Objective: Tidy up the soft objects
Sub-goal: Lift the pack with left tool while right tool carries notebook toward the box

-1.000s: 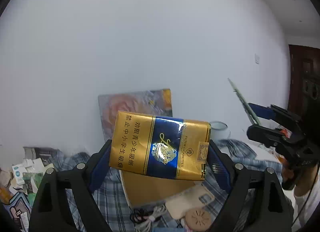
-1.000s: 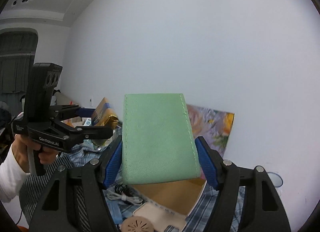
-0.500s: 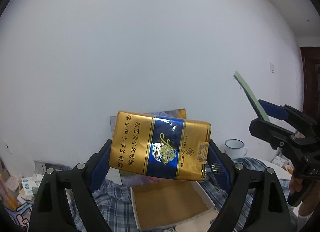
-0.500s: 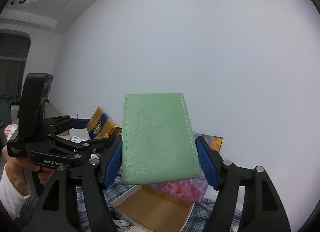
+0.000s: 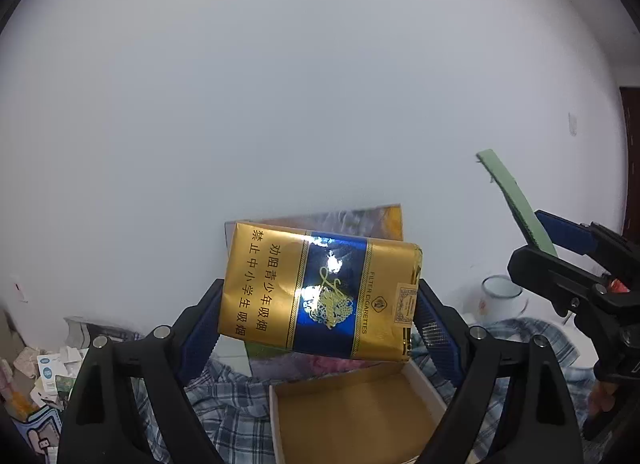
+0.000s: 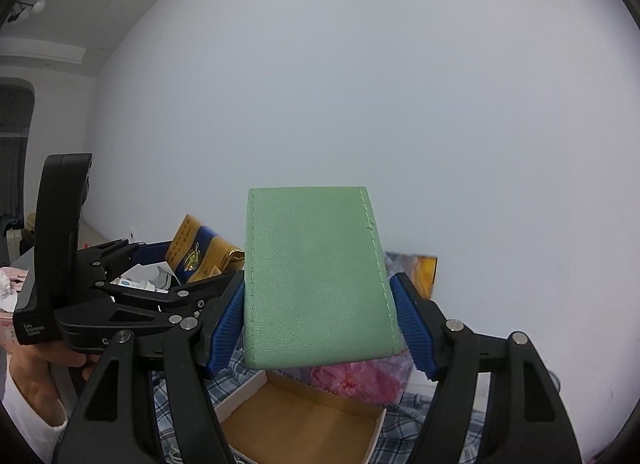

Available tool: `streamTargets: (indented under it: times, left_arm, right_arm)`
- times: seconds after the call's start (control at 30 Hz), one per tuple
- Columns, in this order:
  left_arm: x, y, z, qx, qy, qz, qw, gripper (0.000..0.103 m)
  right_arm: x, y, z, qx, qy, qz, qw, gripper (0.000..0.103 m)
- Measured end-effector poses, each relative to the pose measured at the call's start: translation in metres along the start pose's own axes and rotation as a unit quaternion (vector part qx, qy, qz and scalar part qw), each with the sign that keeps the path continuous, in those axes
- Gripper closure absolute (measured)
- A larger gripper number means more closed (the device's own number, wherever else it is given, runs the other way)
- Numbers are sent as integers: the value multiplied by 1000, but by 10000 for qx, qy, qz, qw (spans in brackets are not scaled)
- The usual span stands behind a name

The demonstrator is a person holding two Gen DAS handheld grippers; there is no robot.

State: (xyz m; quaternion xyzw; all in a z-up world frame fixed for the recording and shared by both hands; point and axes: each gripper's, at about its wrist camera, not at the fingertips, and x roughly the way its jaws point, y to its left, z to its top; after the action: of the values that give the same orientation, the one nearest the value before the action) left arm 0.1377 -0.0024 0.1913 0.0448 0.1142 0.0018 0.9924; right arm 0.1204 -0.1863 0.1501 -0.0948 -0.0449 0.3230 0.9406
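A gold-and-blue cigarette pack (image 5: 320, 296) is clamped sideways between the blue pads of the left gripper (image 5: 318, 316), held in the air above an open cardboard box (image 5: 360, 416). The right gripper (image 6: 320, 328) is clamped on a green leather pouch (image 6: 316, 280), also raised over the box, which sits on a plaid cloth (image 5: 228, 408). A floral picture (image 6: 412, 272) leans against the white wall (image 5: 300, 83).

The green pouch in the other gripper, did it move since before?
Yes. In the left wrist view, the green pouch sits higher above the white mug than before, though this camera moved too.
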Motion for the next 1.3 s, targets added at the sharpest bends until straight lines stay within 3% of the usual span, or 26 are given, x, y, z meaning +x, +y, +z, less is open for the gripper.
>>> streamTargets:
  times: [0.43, 1.0, 1.3]
  left_arm:
    - [55, -4, -47, 16, 570, 46, 9984, 13]
    - [89, -7, -87, -13, 1118, 24, 9937, 13]
    - [109, -5, -108, -83, 1409, 33, 9900, 13]
  right_arm:
    - [46, -14, -29, 257, 551, -30, 9981, 34]
    - [87, -16, -78, 436, 1350, -112, 9898, 34]
    - [100, -15, -88, 454, 1682, -177, 9845, 34]
